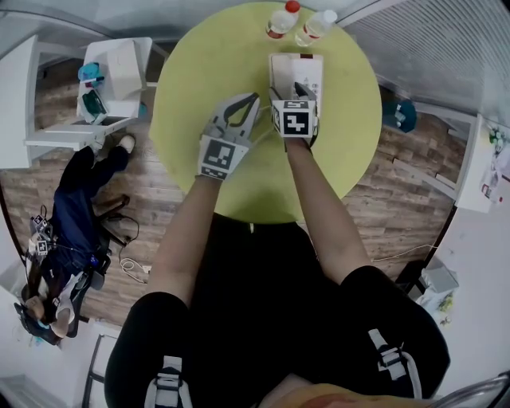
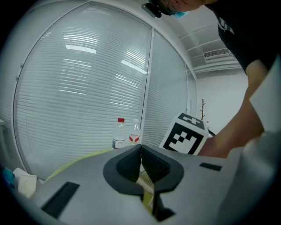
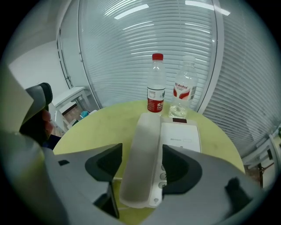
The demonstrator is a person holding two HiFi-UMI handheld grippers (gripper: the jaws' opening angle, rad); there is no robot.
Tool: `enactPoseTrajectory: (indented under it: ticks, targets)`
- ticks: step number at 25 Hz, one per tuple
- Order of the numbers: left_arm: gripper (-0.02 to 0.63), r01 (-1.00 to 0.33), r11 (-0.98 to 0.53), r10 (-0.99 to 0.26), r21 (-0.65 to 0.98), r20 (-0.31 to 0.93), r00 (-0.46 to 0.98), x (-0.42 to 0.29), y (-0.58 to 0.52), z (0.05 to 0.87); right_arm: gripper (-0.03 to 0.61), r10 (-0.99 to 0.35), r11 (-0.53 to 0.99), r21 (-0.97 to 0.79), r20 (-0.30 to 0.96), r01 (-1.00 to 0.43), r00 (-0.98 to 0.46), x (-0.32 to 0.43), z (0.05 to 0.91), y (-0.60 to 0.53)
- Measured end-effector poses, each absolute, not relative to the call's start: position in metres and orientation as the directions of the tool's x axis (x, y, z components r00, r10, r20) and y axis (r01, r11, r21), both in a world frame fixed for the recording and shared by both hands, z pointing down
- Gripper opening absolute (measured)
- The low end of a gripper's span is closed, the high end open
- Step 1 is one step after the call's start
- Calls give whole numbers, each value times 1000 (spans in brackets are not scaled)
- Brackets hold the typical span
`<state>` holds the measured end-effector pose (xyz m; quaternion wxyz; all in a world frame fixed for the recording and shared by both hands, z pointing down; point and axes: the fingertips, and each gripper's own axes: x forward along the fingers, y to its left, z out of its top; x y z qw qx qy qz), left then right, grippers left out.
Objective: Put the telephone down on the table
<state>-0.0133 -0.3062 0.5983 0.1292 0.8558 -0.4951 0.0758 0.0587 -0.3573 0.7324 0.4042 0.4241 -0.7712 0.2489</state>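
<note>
A white telephone [image 1: 296, 72] lies on the round yellow-green table [image 1: 207, 80], toward its far side. Its handset [image 3: 142, 145] rests lengthwise on the left half of the base [image 3: 182, 138]. My right gripper [image 1: 292, 94] is over the phone's near end, pointing steeply down; in the right gripper view the right gripper [image 3: 141, 163] is open, its jaws straddling the handset with a gap on the left side. Just left of the phone, my left gripper [image 1: 249, 103] hovers over bare table. In the left gripper view, the left gripper [image 2: 141, 154] is shut and holds nothing.
Two plastic bottles stand at the table's far edge behind the phone: a red-capped bottle [image 1: 282, 19] and a clear bottle [image 1: 315, 27]. A white desk [image 1: 88, 96] and a seated person [image 1: 72, 215] are on the left. Glass walls with blinds run behind the table.
</note>
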Motion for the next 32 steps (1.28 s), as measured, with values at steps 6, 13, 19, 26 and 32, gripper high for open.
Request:
enactPoseTrajectory:
  ticks: [6, 13, 19, 26, 32]
  targets:
    - [12, -868, -471, -827, 158, 261, 497, -19, -306, 604, 284, -430, 495, -26, 861, -868, -271, 57, 756, -356]
    - [12, -865, -473, -826, 167, 258, 501, -22, -307, 606, 284, -446, 450, 15, 870, -893, -210, 60, 766, -357]
    - [12, -863, -473, -824, 177, 257, 505, -24, -304, 607, 248, -458, 436, 43, 870, -899, -181, 58, 764, -356]
    - [12, -862, -475, -824, 176, 256, 506, -26, -299, 605, 216, -478, 387, 5, 856, -922, -196, 62, 762, -357]
    - [12, -867, -468, -831, 173, 248, 498, -31, -295, 599, 215, -486, 394, -4, 848, -919, -212, 61, 751, -355]
